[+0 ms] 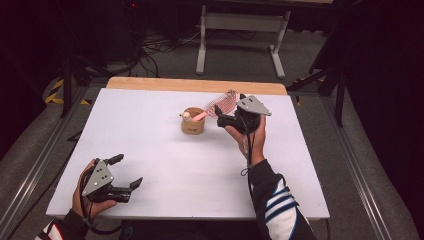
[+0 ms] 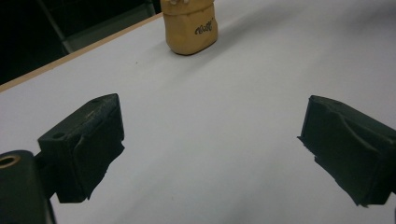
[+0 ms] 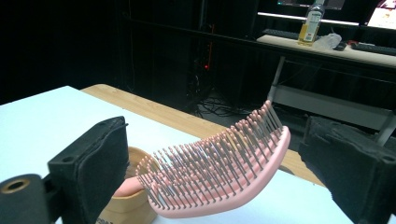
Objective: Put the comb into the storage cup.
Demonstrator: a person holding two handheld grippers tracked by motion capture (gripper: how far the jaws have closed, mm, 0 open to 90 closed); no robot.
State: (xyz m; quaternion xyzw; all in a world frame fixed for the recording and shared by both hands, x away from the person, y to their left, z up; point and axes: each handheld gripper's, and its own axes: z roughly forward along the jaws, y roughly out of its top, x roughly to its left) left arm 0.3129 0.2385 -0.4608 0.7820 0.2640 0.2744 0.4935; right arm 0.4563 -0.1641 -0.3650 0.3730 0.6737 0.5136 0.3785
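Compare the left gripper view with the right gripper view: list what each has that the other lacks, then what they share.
Left gripper view alone: dark script lettering on the side of the tan cup, and a wide stretch of bare white table between the open jaws of the left gripper.

Right gripper view alone: the pink hairbrush, handle down in the cup, bristles between the open jaws of the right gripper; a bottle on a far bench.

Shared: the cup, the white table with its wooden edge, and two open black jaws.
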